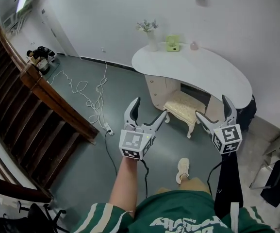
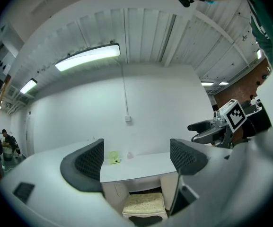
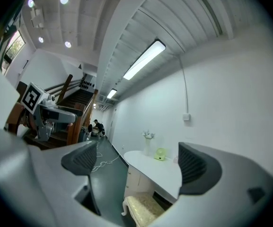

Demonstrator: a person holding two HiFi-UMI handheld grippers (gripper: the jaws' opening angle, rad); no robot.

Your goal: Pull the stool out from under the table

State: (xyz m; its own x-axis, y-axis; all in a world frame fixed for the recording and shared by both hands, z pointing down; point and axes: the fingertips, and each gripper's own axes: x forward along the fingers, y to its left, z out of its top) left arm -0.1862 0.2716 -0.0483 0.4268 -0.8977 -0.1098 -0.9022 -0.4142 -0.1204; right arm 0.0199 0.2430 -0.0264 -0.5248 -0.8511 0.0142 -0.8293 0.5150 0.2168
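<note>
A: How are the fingers set?

B: The jaws of the left gripper [image 1: 151, 108] are spread wide, and nothing is held between them. The same is seen on the right gripper [image 1: 211, 107]. Both are aimed at the stool [image 1: 182, 109], which is not yet touched.

A: Where is the stool placed?

B: It is tucked partly under the white table [image 1: 203, 69], just right of the drawer unit [image 1: 156, 89]. Its cushioned seat and near legs can be seen.

A: What could be spoiled from here?

B: If only the soft cushion is pinched, the grip may be lost. If the stool is pulled crookedly, a leg could be knocked against the drawer unit and the table shaken. The vase [image 1: 151, 39] and the small green fan [image 1: 172, 43] at the table's far edge might then be toppled. A cable [image 1: 93, 98] is strewn over the floor at the left, and a foot could be caught in it.

A: And the surroundings?

B: A smooth grey floor [image 1: 81, 144] is seen, over which the legs should be slid easily. White walls are set behind, and a wooden stair rail [image 1: 52, 101] is placed at the left.
</note>
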